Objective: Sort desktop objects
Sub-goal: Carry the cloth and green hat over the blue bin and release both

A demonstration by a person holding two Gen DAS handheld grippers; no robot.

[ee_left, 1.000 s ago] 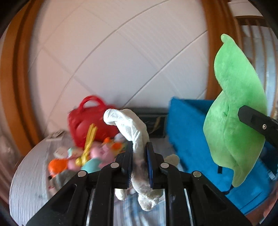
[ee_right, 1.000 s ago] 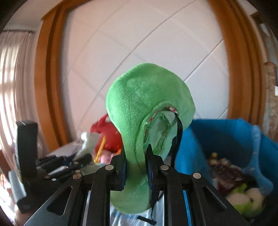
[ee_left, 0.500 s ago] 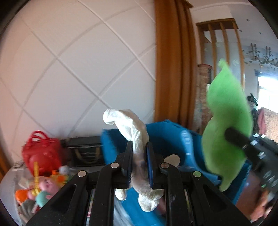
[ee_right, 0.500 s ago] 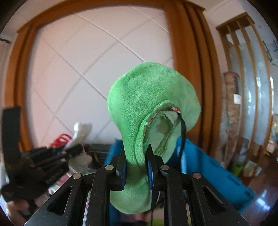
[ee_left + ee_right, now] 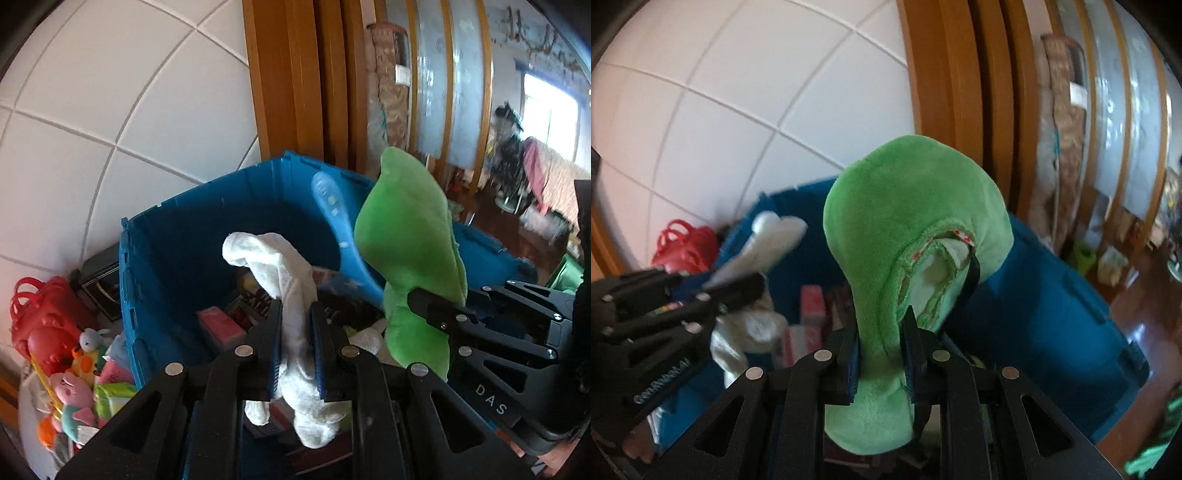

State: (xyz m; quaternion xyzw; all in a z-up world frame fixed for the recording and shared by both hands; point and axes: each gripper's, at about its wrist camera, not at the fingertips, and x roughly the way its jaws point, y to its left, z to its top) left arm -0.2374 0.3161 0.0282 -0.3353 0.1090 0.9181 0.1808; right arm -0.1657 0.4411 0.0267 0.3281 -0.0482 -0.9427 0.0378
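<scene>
My left gripper (image 5: 296, 314) is shut on a white plush toy (image 5: 284, 273) and holds it over the open blue bin (image 5: 177, 236). My right gripper (image 5: 880, 325) is shut on a green plush toy (image 5: 908, 221) and holds it over the same blue bin (image 5: 1045, 306), to the right of the left gripper. The green plush (image 5: 410, 236) and the right gripper (image 5: 424, 302) show at the right of the left wrist view. The white plush (image 5: 768, 236) and the left gripper (image 5: 738, 291) show at the left of the right wrist view.
The bin holds a pink box (image 5: 221, 328), books and other soft items. A blue plastic handle (image 5: 336, 225) leans inside it. A red bag (image 5: 40, 317) and a pile of small toys (image 5: 77, 387) lie on the table left of the bin. A white panelled wall stands behind.
Both grippers have swung right from the toy pile to above the blue bin, each still holding its plush. The bin's inside now shows below them.
</scene>
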